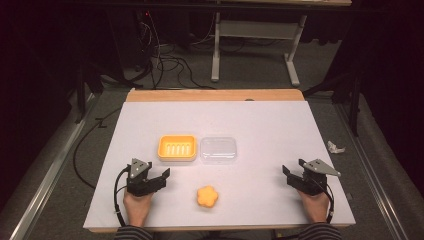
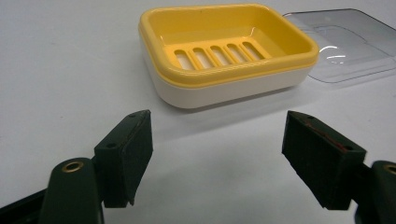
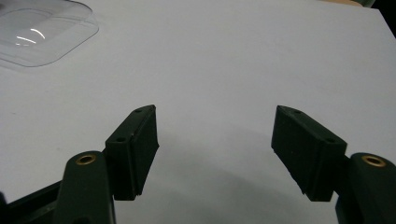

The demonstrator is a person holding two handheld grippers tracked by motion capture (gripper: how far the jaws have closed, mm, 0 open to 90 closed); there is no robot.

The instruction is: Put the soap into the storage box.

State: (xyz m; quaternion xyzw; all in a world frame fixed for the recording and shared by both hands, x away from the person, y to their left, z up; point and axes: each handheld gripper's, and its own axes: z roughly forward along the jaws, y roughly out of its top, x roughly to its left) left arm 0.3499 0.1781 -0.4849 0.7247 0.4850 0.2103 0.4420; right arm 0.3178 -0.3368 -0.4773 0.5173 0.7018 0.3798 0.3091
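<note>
A yellow soap dish (image 1: 176, 147) with a slotted tray and white base sits mid-table, and a clear plastic lid (image 1: 218, 149) lies just right of it. An orange flower-shaped soap (image 1: 207, 196) rests nearer the front edge. My left gripper (image 1: 162, 176) stands open at the front left, a short way before the soap dish (image 2: 224, 51), with the lid (image 2: 348, 44) beyond to the right. My right gripper (image 1: 286, 172) stands open at the front right over bare table, with the lid (image 3: 39, 32) at the far left of its view.
The white table top (image 1: 270, 125) has a wooden strip at its far edge. A crumpled white scrap (image 1: 335, 147) lies on the floor to the right. Cables and a desk frame (image 1: 252, 30) stand beyond the table.
</note>
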